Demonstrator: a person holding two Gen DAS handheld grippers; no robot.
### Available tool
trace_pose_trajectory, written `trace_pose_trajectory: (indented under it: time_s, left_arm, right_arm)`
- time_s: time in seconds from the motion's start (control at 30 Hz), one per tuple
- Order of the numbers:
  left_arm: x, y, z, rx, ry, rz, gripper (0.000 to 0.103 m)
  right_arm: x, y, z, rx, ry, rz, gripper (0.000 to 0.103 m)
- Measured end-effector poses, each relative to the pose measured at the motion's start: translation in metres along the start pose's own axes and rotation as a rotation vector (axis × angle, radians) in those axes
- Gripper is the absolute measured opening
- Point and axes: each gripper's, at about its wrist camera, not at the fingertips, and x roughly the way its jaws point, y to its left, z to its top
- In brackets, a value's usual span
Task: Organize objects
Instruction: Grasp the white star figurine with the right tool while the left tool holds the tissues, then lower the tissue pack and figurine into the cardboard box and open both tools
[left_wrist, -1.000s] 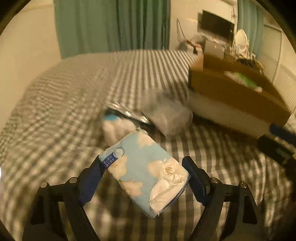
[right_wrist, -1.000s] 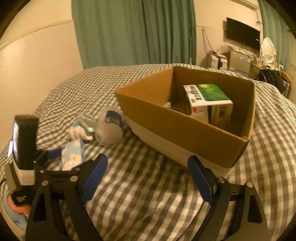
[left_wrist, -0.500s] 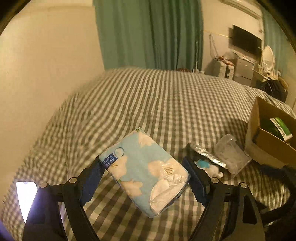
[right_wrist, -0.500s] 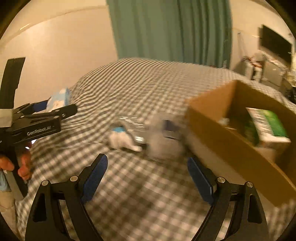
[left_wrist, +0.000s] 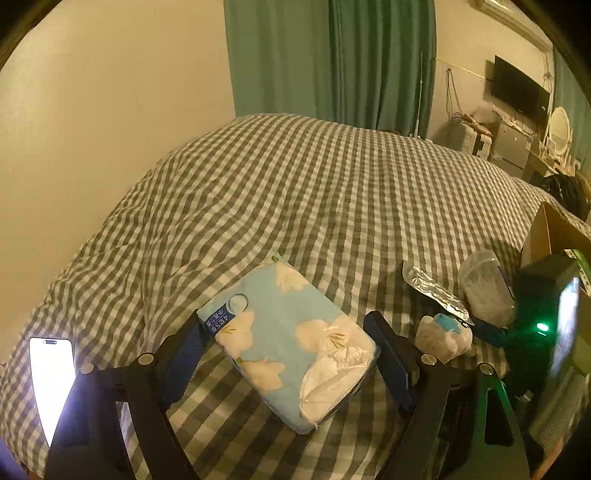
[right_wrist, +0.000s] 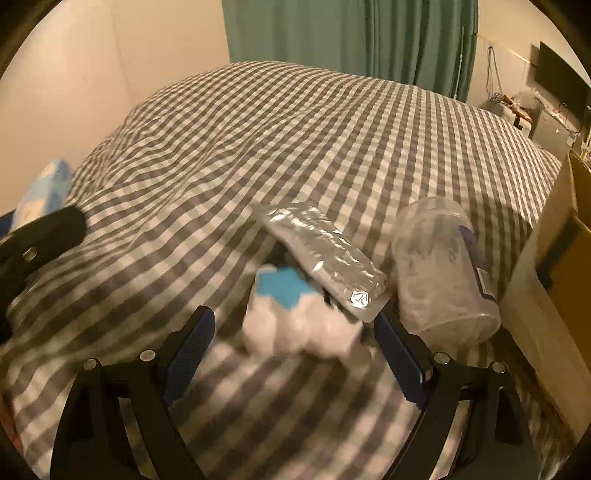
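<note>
My left gripper (left_wrist: 286, 350) is shut on a light-blue flowered tissue pack (left_wrist: 288, 347) and holds it above the checked bed. My right gripper (right_wrist: 295, 343) is open, low over the bed, with a white and blue cotton-ball bag (right_wrist: 295, 317) between its fingers; I cannot tell if they touch it. A silver foil blister pack (right_wrist: 325, 254) leans on that bag. A clear plastic jar (right_wrist: 443, 273) lies on its side to the right. The same bag (left_wrist: 443, 332), foil pack (left_wrist: 436, 291) and jar (left_wrist: 484, 288) show at the right of the left wrist view.
A cardboard box (right_wrist: 554, 266) stands at the right edge, next to the jar; its corner also shows in the left wrist view (left_wrist: 550, 232). A lit phone screen (left_wrist: 51, 380) is at the lower left. A wall and green curtains (left_wrist: 328, 59) lie behind the bed.
My right gripper has swung left from the box and come down close to the cotton-ball bag. My left gripper, still holding the tissue pack, has turned left, away from the box.
</note>
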Motion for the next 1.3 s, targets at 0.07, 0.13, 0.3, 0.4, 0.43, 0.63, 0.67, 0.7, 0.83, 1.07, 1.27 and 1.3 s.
trace_pose_trajectory:
  time_s: [0.07,0.13,0.3,0.4,0.43,0.63,0.67,0.7,0.83,1.07,1.27,1.3]
  left_arm:
    - [0.0,-0.001,-0.001,0.007,-0.001,0.001,0.086]
    - [0.001,-0.003,-0.002,0.019,0.002,0.002,0.086]
    - [-0.003,-0.012,-0.006,0.044,-0.004,0.007,0.086]
    - [-0.011,-0.021,-0.014,0.064,0.001,0.002,0.086]
    - [-0.015,-0.024,-0.016,0.073,-0.007,-0.004,0.086]
    - [-0.041,-0.047,-0.019,0.101,0.002,-0.077,0.086]
    - [-0.051,-0.055,-0.015,0.117,-0.019,-0.09,0.086]
    - [-0.06,-0.062,-0.011,0.13,-0.037,-0.106,0.086]
    - [-0.096,-0.096,0.007,0.191,-0.12,-0.18,0.086]
    - [-0.137,-0.167,0.046,0.265,-0.206,-0.307,0.086]
    - [-0.142,-0.233,0.075,0.341,-0.261,-0.358,0.086]
    - [-0.14,-0.243,0.077,0.356,-0.265,-0.361,0.086]
  right_arm:
    - [0.013,0.001,0.003,0.0,0.014,-0.031,0.079]
    - [0.017,-0.001,0.001,-0.007,0.032,-0.069,0.064]
    - [-0.007,0.0,-0.013,-0.075,0.001,-0.071,0.064]
    - [-0.03,-0.006,-0.021,-0.077,-0.002,-0.03,0.064]
    - [-0.041,-0.006,-0.028,-0.08,-0.009,-0.014,0.063]
    - [-0.098,-0.023,-0.062,-0.08,-0.037,0.035,0.063]
    - [-0.106,-0.029,-0.065,-0.071,-0.043,0.037,0.063]
    - [-0.12,-0.039,-0.068,-0.055,-0.057,0.034,0.063]
    - [-0.163,-0.069,-0.064,-0.02,-0.139,-0.007,0.064]
    - [-0.239,-0.113,-0.029,-0.024,-0.33,-0.101,0.064]
    - [-0.269,-0.16,0.004,0.002,-0.392,-0.114,0.064]
    - [-0.272,-0.169,0.009,-0.001,-0.391,-0.111,0.064]
